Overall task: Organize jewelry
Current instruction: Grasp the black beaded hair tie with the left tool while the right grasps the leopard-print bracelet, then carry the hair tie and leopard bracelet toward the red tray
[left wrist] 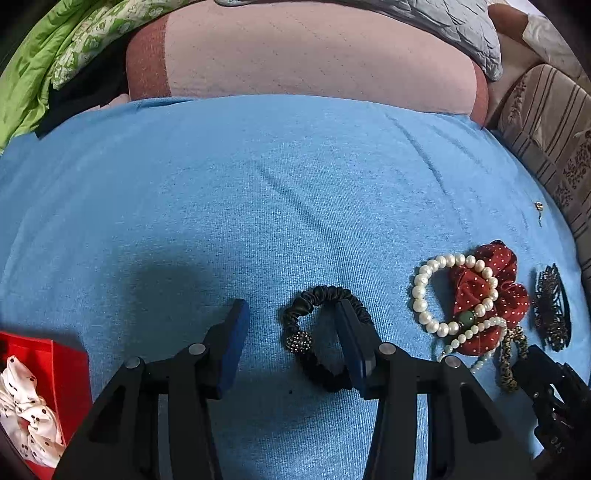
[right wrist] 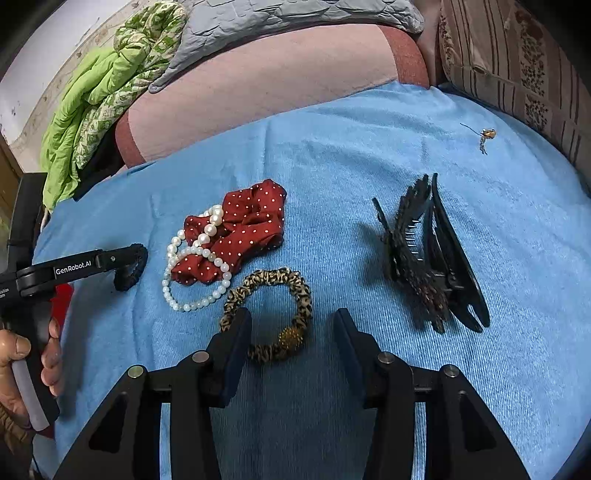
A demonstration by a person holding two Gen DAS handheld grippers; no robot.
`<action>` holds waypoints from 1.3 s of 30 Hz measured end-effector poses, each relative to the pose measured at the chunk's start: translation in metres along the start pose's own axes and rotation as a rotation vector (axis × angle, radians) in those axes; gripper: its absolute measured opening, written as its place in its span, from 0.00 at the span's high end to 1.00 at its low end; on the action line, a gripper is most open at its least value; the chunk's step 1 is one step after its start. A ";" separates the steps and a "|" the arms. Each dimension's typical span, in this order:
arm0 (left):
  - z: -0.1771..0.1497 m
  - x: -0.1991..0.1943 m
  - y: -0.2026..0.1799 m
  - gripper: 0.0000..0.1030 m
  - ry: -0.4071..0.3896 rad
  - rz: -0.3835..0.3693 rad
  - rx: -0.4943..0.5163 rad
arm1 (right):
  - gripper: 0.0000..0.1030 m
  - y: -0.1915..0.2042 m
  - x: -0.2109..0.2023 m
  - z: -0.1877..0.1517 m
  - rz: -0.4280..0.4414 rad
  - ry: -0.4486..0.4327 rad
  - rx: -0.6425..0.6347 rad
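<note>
Blue towel point(left wrist: 258, 192) as work surface, pink cushion point(left wrist: 295, 55), green quilt point(right wrist: 92, 110), grey quilted cover point(right wrist: 277, 18), striped patterned pillow point(right wrist: 517, 66)

On the towel point(left wrist: 258, 184), a hair tie point(left wrist: 321, 332) lies left of a pearl bracelet point(left wrist: 439, 295) draped over a scrunchie point(left wrist: 491, 288). A hair clip point(right wrist: 436, 258) lies rightmost; a patterned tie point(right wrist: 273, 310) lies nearest, before the scrunchie. A box point(left wrist: 70, 369) sits far left.

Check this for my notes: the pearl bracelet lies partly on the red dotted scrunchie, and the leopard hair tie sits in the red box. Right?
Not quite. The leopard hair tie lies on the blue towel, in front of the right gripper, as the right wrist view shows. The pearl bracelet does lie partly on the red dotted scrunchie. The red box holds a white dotted scrunchie.
</note>
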State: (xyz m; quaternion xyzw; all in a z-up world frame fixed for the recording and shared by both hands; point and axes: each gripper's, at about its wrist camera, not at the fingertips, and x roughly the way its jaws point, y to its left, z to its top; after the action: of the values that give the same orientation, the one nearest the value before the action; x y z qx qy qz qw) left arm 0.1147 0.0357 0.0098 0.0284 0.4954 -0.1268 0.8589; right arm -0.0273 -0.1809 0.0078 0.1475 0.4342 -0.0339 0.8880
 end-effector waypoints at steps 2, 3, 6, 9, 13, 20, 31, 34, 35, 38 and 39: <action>-0.003 0.001 -0.007 0.55 -0.013 0.045 0.024 | 0.51 0.003 0.002 0.000 -0.016 -0.001 -0.014; -0.004 0.001 -0.011 0.55 -0.018 0.065 0.038 | 0.51 0.004 0.003 0.000 -0.021 0.000 -0.018; -0.007 -0.003 -0.018 0.87 -0.019 0.077 0.066 | 0.57 0.003 0.004 0.000 -0.030 0.003 -0.014; -0.012 -0.011 -0.025 0.88 0.001 0.043 0.083 | 0.80 0.000 0.005 0.001 -0.034 0.004 -0.005; -0.022 -0.025 -0.031 0.88 0.001 0.015 0.093 | 0.86 -0.001 0.000 0.001 -0.017 0.007 -0.006; -0.040 -0.067 -0.033 0.88 -0.017 -0.053 0.063 | 0.86 0.006 -0.030 -0.005 0.035 -0.013 -0.001; -0.088 -0.169 -0.028 0.88 -0.134 -0.099 0.007 | 0.86 0.023 -0.085 -0.023 0.089 -0.049 -0.008; -0.103 -0.197 -0.020 0.88 -0.167 -0.090 -0.011 | 0.86 0.032 -0.102 -0.028 0.104 -0.065 -0.022; -0.108 -0.205 -0.016 0.88 -0.173 -0.089 -0.022 | 0.86 0.036 -0.107 -0.029 0.110 -0.070 -0.029; -0.126 -0.228 0.005 0.88 -0.194 -0.063 -0.070 | 0.86 0.049 -0.122 -0.033 0.135 -0.081 -0.054; -0.131 -0.232 0.012 0.88 -0.195 -0.052 -0.083 | 0.86 0.056 -0.127 -0.034 0.145 -0.084 -0.066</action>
State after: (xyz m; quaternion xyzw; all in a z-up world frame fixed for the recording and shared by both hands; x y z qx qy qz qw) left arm -0.1040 0.1144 0.1416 -0.0326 0.4147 -0.1305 0.9000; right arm -0.1220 -0.1265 0.1003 0.1479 0.3855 0.0388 0.9100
